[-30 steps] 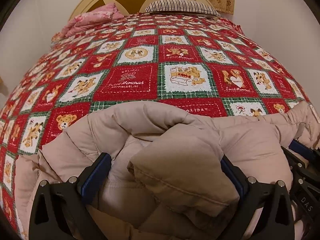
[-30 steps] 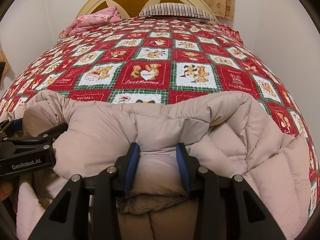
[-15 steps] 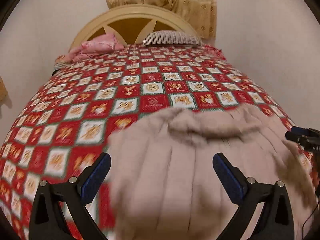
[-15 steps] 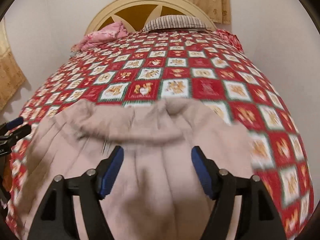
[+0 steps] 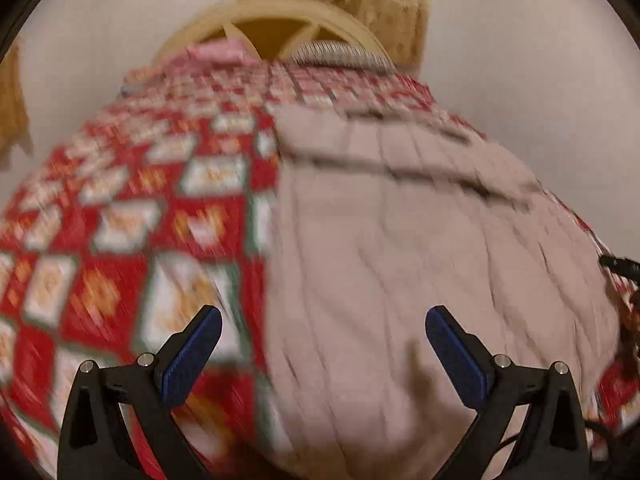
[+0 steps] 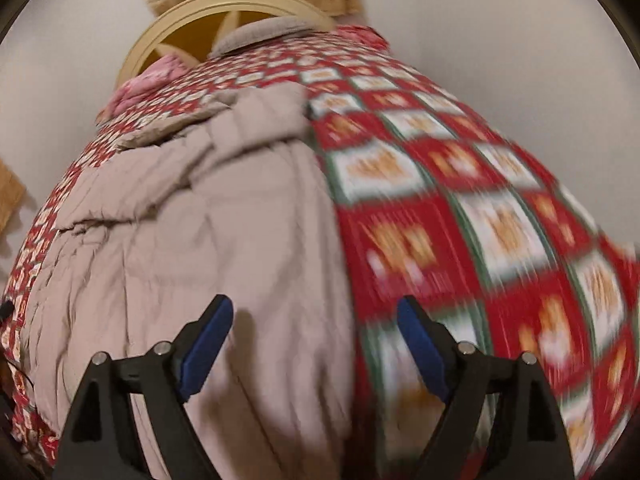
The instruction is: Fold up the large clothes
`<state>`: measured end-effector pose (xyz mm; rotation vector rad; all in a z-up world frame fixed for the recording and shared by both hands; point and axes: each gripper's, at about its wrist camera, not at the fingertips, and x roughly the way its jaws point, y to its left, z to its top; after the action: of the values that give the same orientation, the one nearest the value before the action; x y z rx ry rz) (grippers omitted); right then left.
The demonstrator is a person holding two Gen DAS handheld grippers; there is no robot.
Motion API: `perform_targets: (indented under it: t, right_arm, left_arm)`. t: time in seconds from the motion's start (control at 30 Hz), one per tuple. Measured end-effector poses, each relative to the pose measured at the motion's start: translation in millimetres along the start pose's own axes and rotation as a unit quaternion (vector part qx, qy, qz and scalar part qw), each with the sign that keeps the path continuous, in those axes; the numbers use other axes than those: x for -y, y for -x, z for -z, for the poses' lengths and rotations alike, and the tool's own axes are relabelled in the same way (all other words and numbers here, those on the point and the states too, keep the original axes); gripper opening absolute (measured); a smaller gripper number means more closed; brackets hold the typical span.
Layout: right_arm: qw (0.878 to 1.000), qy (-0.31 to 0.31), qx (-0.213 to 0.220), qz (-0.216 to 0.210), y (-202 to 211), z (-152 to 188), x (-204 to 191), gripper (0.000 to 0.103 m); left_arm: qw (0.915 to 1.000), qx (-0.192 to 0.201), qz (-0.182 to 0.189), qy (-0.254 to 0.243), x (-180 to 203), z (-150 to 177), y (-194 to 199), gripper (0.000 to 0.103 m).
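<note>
We judge the coat [image 5: 420, 240] puffy, light, slippery; pinch its hem. Left hand-held gripper [image 5: 320, 340] gapes empty, right hand-held gripper [image 6: 316, 332] is opening, nothing pinched

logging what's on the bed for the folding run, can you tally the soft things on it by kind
puffy beige coat: 1
red patchwork quilt: 1
striped pillow: 1
pink bedding bundle: 1
total: 4
The frames are blurred, so smaller items could be missed.
</note>
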<state>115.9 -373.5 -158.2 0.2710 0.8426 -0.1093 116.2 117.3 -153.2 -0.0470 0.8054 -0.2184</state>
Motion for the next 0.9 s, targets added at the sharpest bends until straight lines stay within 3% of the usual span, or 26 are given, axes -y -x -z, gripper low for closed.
perform_targets:
  t: [0.17, 0.3, 0.33, 0.37, 0.4, 0.43, 0.47, 0.5, 0.53, 0.7, 0.9]
  right_arm:
    - [1.0, -0.02, -0.013, -0.018, 16.2, 43.1, 6.5, 0.086]
    - [0.998, -0.027, -0.021, -0.053, 23.3, 66.2, 5.4, 0.086]
    - [0.998, -0.027, -0.024, -0.058, 21.6, 68.0, 3.7, 0.084]
    - [0.997, -0.029, -0.023, -0.062, 20.1, 69.0, 4.1, 0.074]
    - [0.996, -0.032, -0.026, -0.076, 17.8, 68.0, 3.8, 0.053]
    - [0.992, -0.048, -0.041, -0.114, 12.9, 65.8, 4.3, 0.042]
    - [0.989, -0.055, -0.045, -0.128, 11.9, 66.7, 6.2, 0.029]
    - [0.988, -0.05, -0.043, -0.139, 13.7, 65.4, 4.0, 0.019]
    - [0.988, -0.041, -0.036, -0.142, 18.2, 65.0, 1.7, 0.017]
    - [0.977, -0.068, -0.011, -0.202, 48.2, 63.4, 10.5, 0.012]
    - [0.96, -0.055, 0.049, -0.271, 126.7, 49.1, -1.3, 0.012]
  left_arm:
    - [0.9994, -0.022, 0.025, 0.011, 13.1, 39.7, -3.5, 0.102]
    - [0.9989, -0.002, 0.04, 0.023, 12.4, 51.0, 3.0, 0.102]
    - [0.9986, 0.003, 0.044, 0.029, 11.1, 51.7, 3.3, 0.102]
    - [0.9984, 0.006, 0.046, 0.032, 11.6, 51.2, 5.8, 0.099]
    - [0.9981, 0.012, 0.05, 0.034, 11.8, 50.5, 8.3, 0.087]
    - [0.9982, 0.023, 0.048, 0.029, 12.4, 50.3, 13.7, 0.062]
    - [0.9981, 0.025, 0.051, 0.024, 12.9, 49.7, 15.6, 0.044]
    - [0.9974, 0.018, 0.066, 0.022, 11.1, 48.2, 17.2, 0.024]
    - [0.9963, 0.018, 0.078, 0.03, 6.7, 46.4, 22.1, 0.016]
    - [0.9896, 0.046, 0.123, 0.057, -6.9, 34.0, 68.2, 0.01]
    - [0.966, 0.107, 0.222, 0.077, -4.1, 8.9, 152.6, 0.01]
